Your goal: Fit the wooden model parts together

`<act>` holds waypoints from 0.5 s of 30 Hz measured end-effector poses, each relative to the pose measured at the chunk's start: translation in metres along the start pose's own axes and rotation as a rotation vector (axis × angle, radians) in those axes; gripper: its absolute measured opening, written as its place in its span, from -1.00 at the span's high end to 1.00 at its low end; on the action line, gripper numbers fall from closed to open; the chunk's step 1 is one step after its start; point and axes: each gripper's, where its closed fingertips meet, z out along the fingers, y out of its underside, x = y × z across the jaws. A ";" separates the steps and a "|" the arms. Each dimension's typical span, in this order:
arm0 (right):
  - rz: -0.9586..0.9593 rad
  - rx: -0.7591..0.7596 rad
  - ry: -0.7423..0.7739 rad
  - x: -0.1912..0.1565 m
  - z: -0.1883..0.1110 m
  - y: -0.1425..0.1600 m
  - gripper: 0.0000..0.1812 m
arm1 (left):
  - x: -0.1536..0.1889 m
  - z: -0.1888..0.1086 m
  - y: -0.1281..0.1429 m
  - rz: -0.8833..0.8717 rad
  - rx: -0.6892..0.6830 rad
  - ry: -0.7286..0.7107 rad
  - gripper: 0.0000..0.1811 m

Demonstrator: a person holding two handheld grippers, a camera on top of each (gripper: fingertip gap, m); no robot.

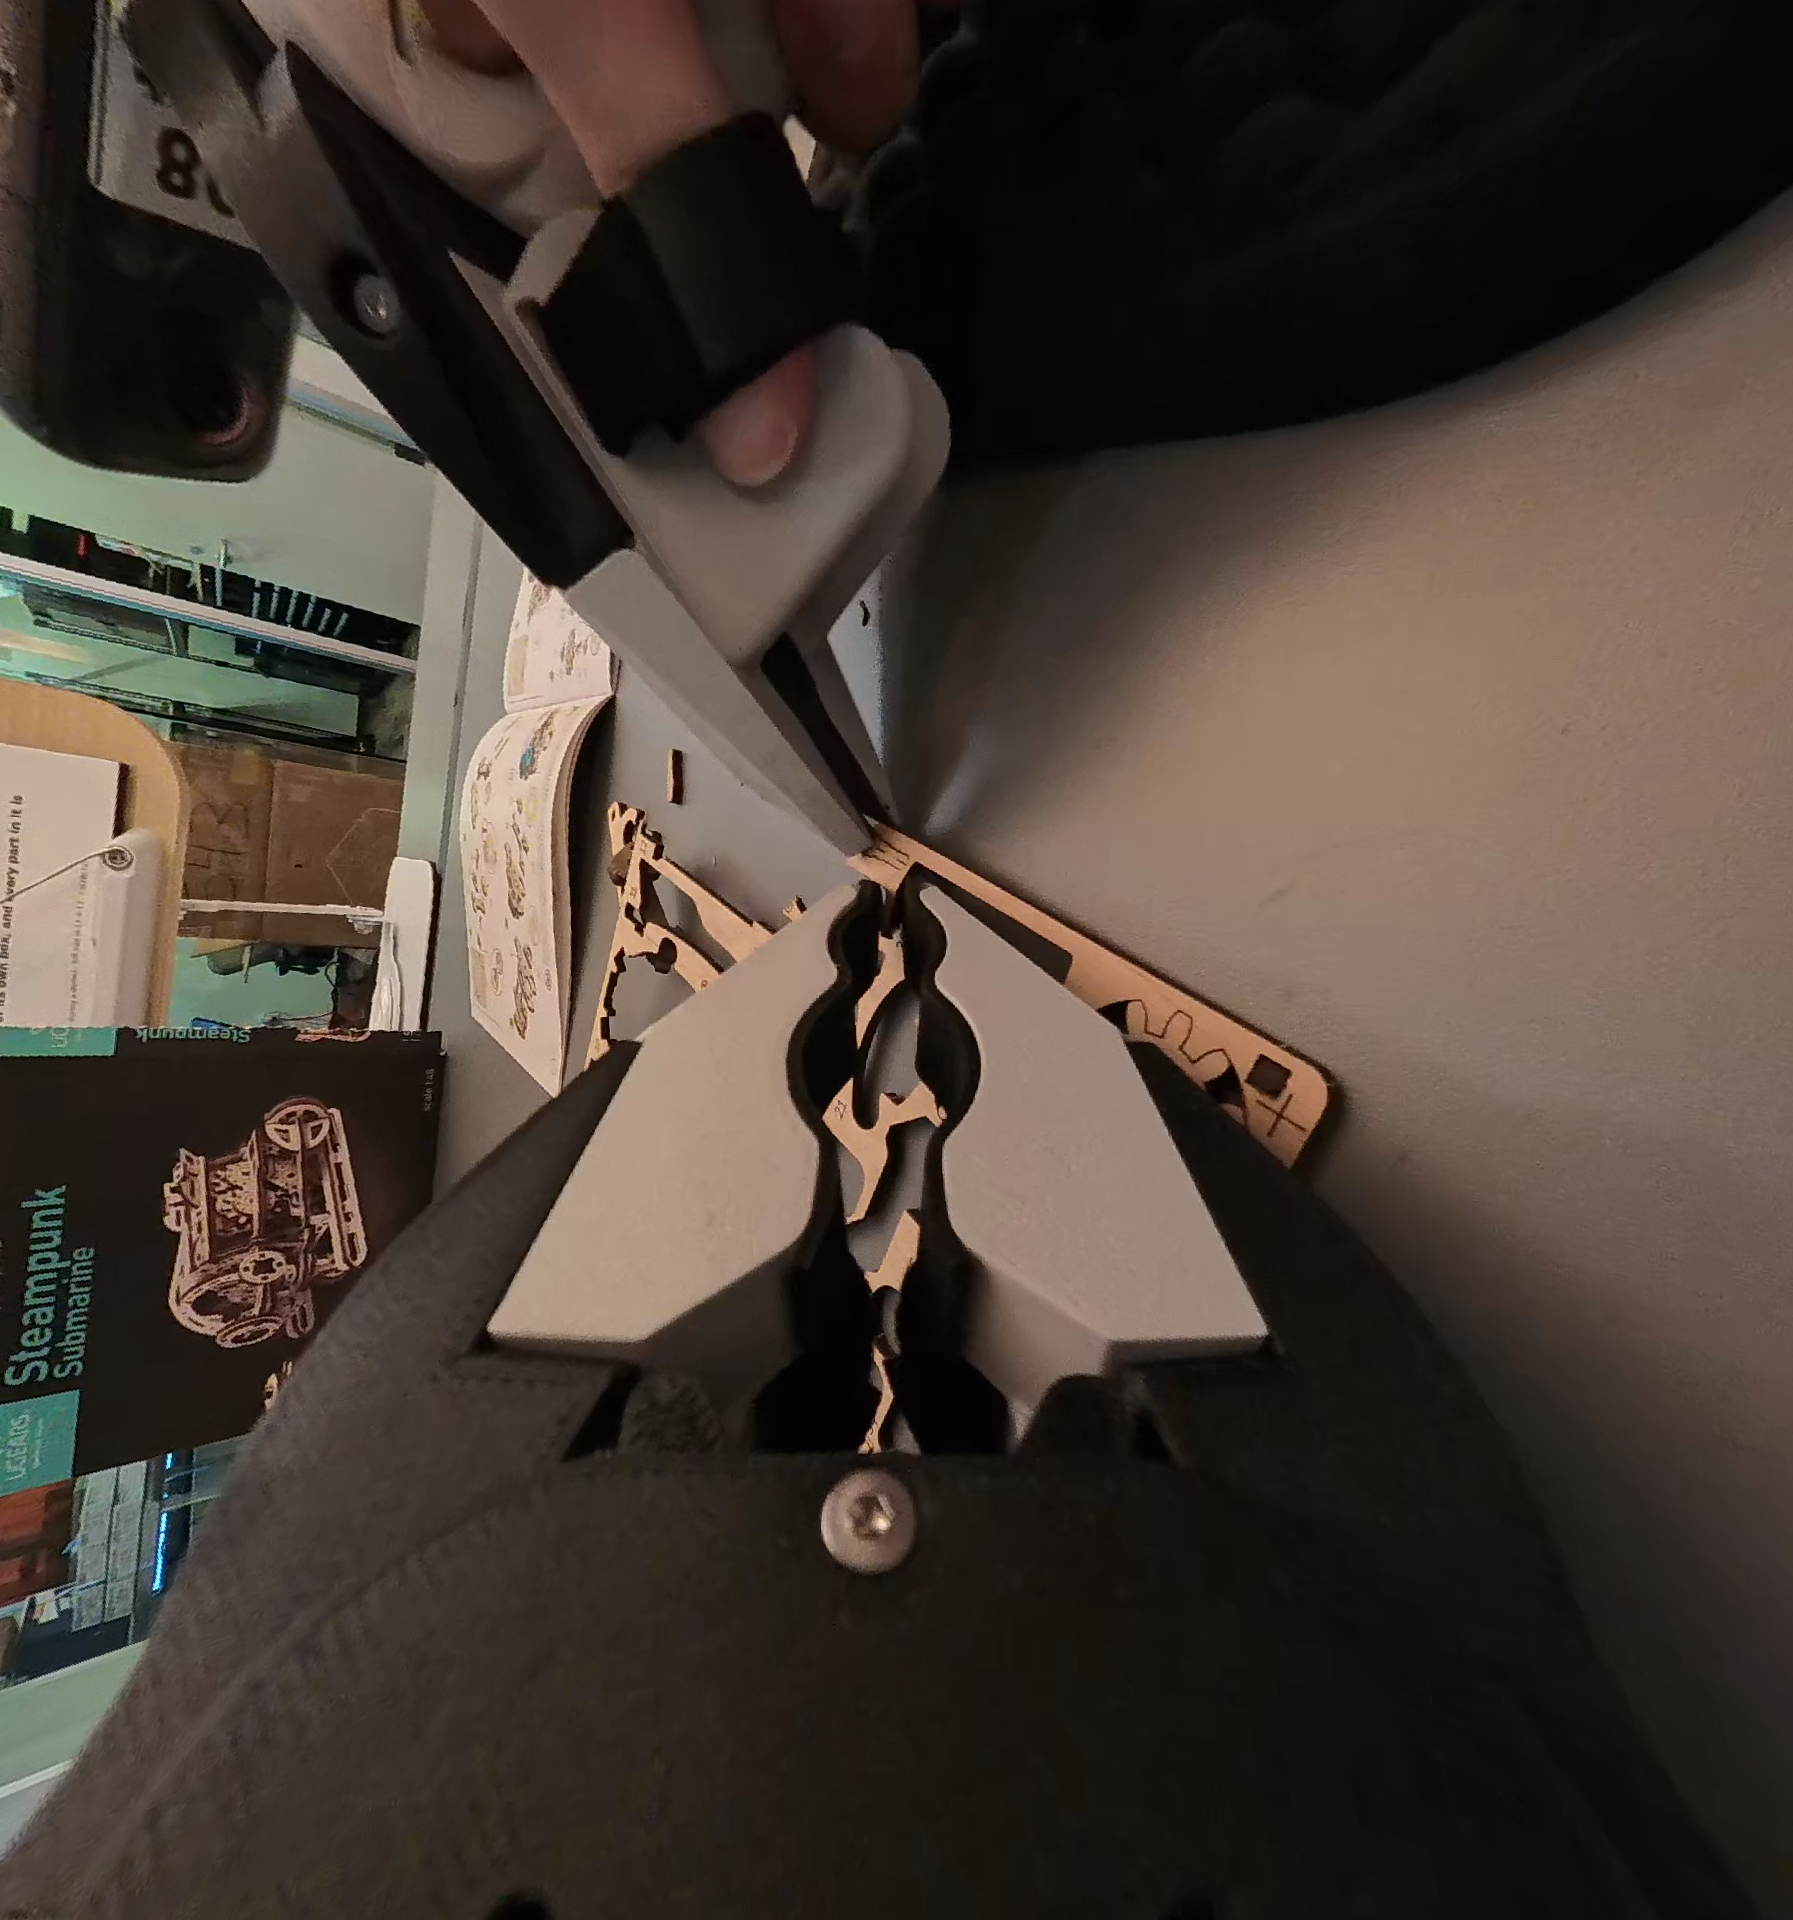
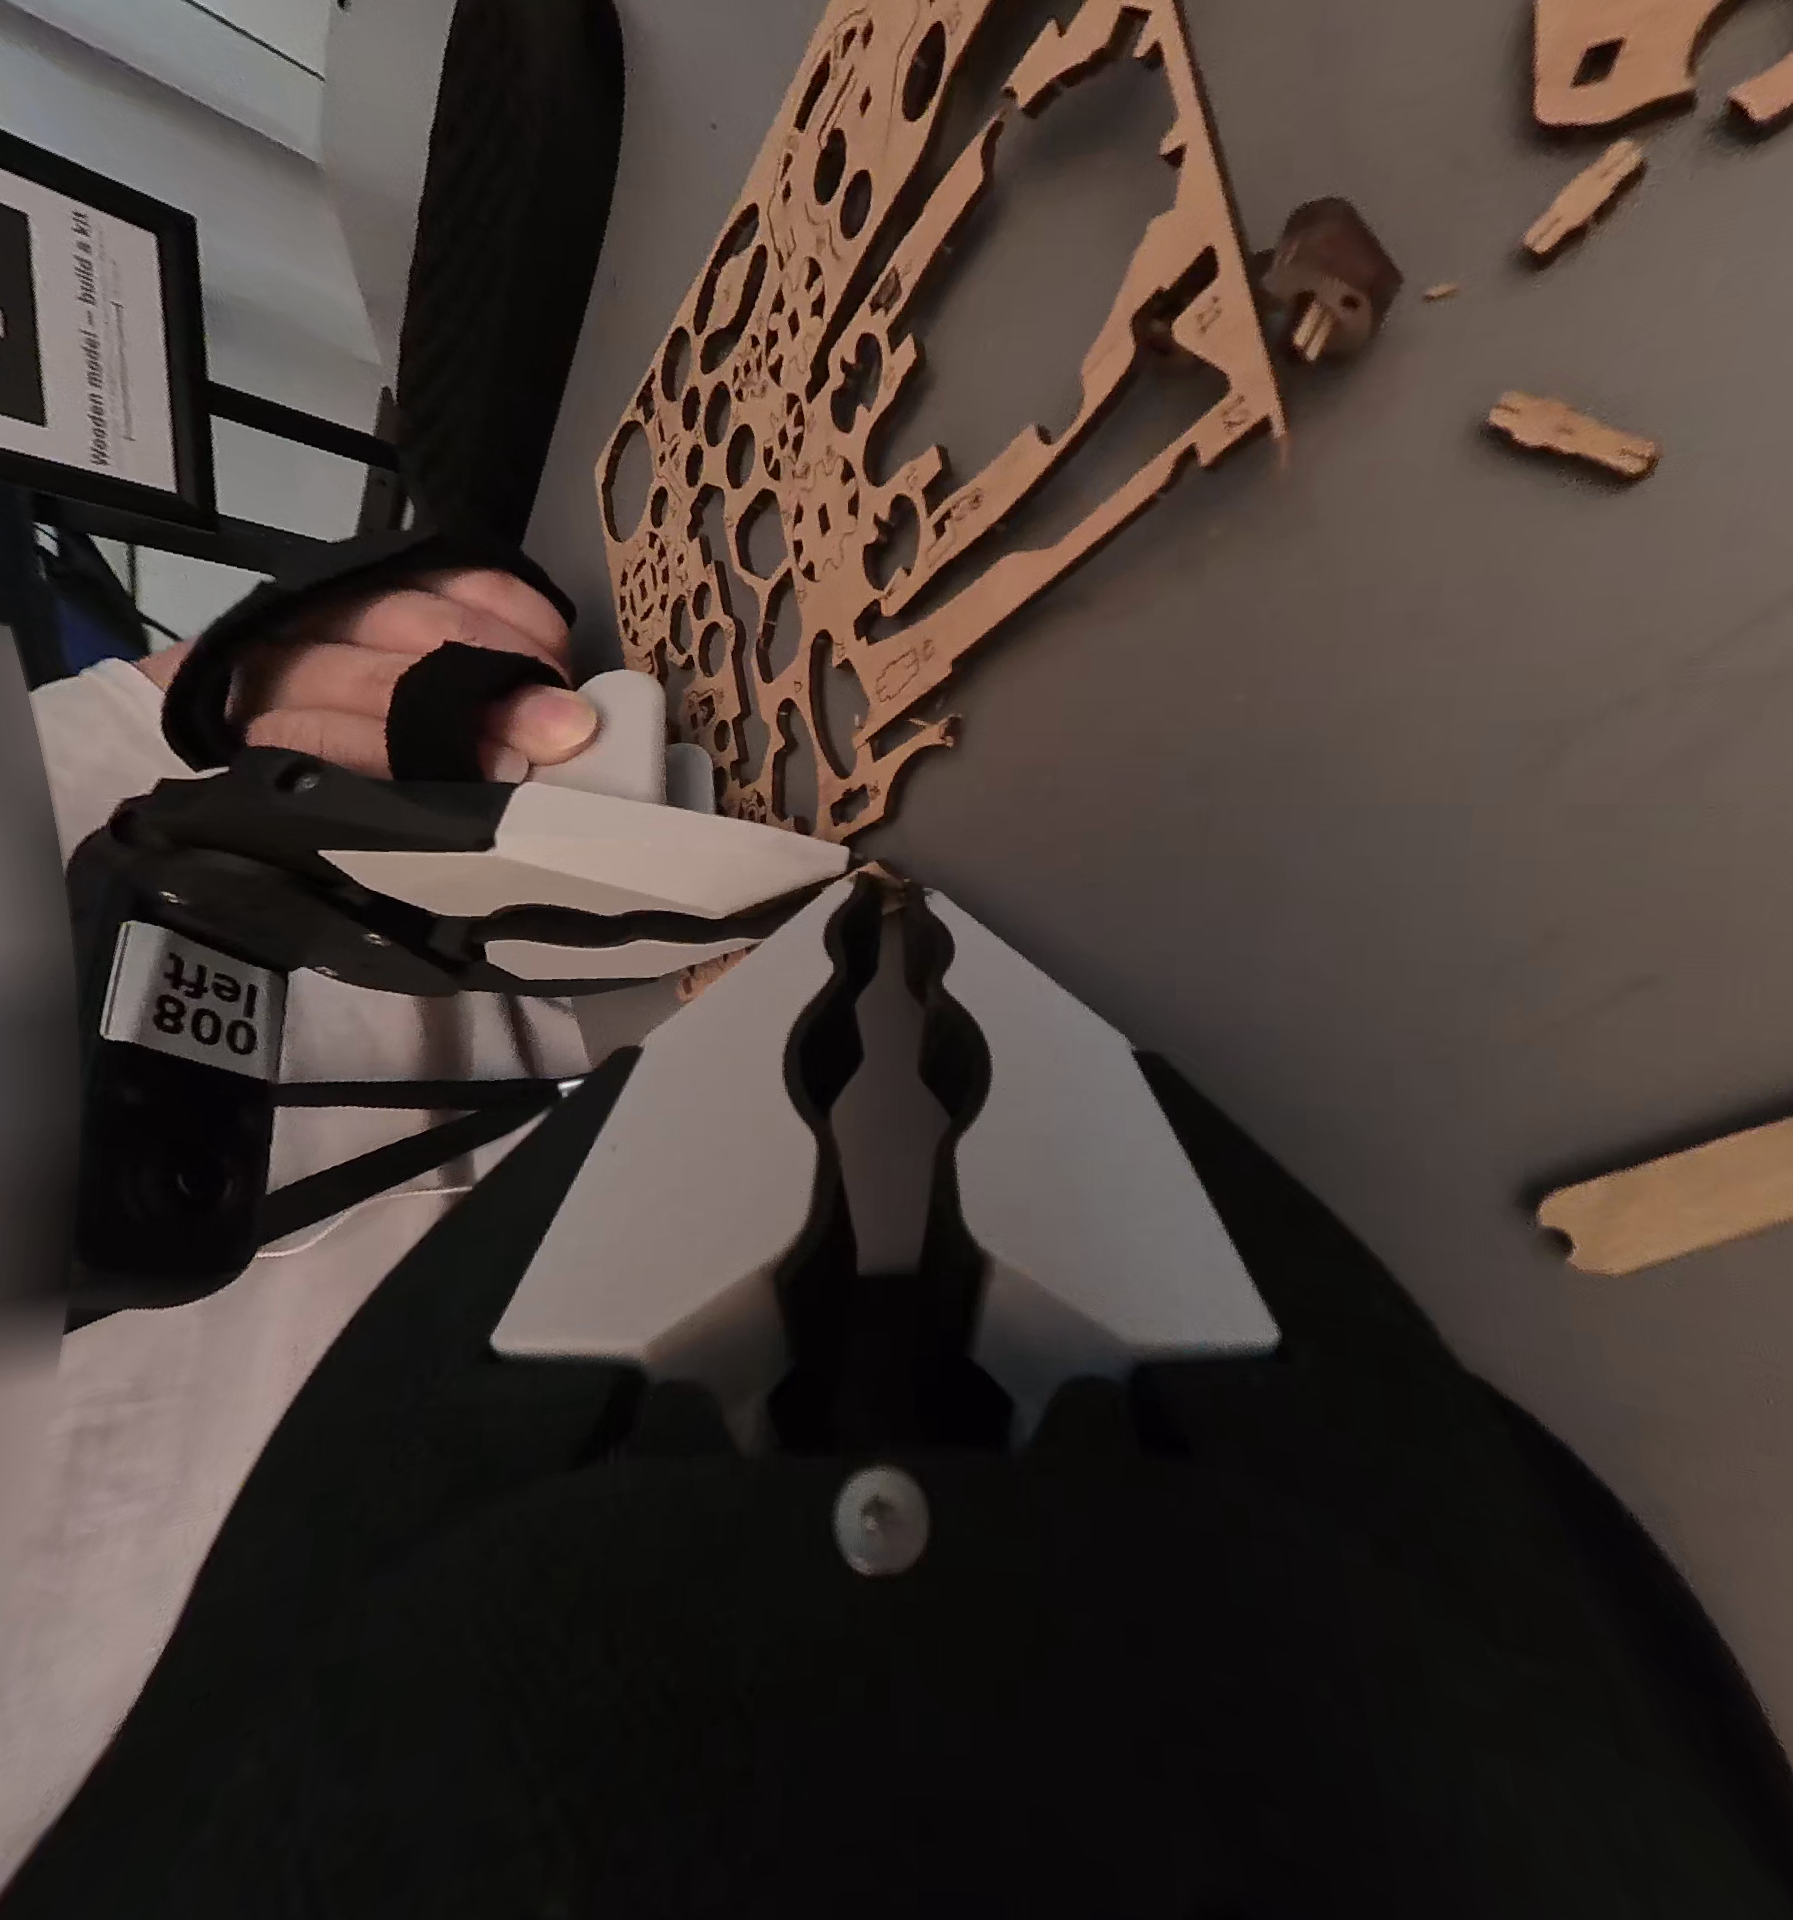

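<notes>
We see the left gripper (image 1: 887,894) with its 2 pale grey fingers drawn nearly together around a thin wooden sheet (image 1: 1198,1023), a flat laser-cut plywood panel with punched-out shapes. The sheet runs edge-on through the narrow slot between the fingers, and its long axis continues out past the tips toward the right, where a rounded corner lies on the matte grey table (image 1: 1494,727). The fingers look clamped on it.

The right gripper (image 2: 887,883) comes in from the upper left in the left wrist view, its 2 fingers pressed together to a point that meets the sheet's edge just beyond the left gripper's tips. From its own camera we see the tips closed on a tiny bit of wood at that same spot; what exactly it pinches is too small to tell. A hand (image 2: 435,675) with a black strap over 1 finger holds the left gripper there.

Farther out on the table lies a larger wooden parts sheet (image 2: 871,436), pale brown and full of round, gear-shaped and slotted cutouts, pointing diagonally up to the right. Beyond it are loose wooden pieces (image 2: 1572,436), a long strip (image 2: 1702,1195), and a small dark block (image 2: 1333,275) touching the big sheet's corner. In the left wrist view an open instruction booklet (image 1: 523,894) and a dark kit box (image 1: 196,1247) stand past another cut sheet (image 1: 663,935).
</notes>
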 end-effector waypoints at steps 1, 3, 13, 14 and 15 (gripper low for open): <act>-0.008 0.004 0.007 0.000 0.000 0.000 0.97 | 0.000 0.000 0.000 0.000 0.000 0.000 0.98; -0.034 0.019 0.024 0.000 0.000 -0.001 0.97 | 0.000 0.000 0.000 0.000 -0.002 -0.001 0.98; 0.036 0.172 -0.090 -0.006 -0.008 -0.012 0.98 | -0.009 -0.001 0.001 -0.033 0.014 -0.037 0.99; 0.091 0.182 -0.156 -0.010 -0.011 -0.014 0.98 | -0.012 -0.002 -0.001 -0.039 0.028 -0.052 0.98; 0.100 0.189 -0.178 -0.011 -0.012 -0.015 0.98 | -0.014 -0.003 -0.001 -0.036 0.032 -0.062 0.98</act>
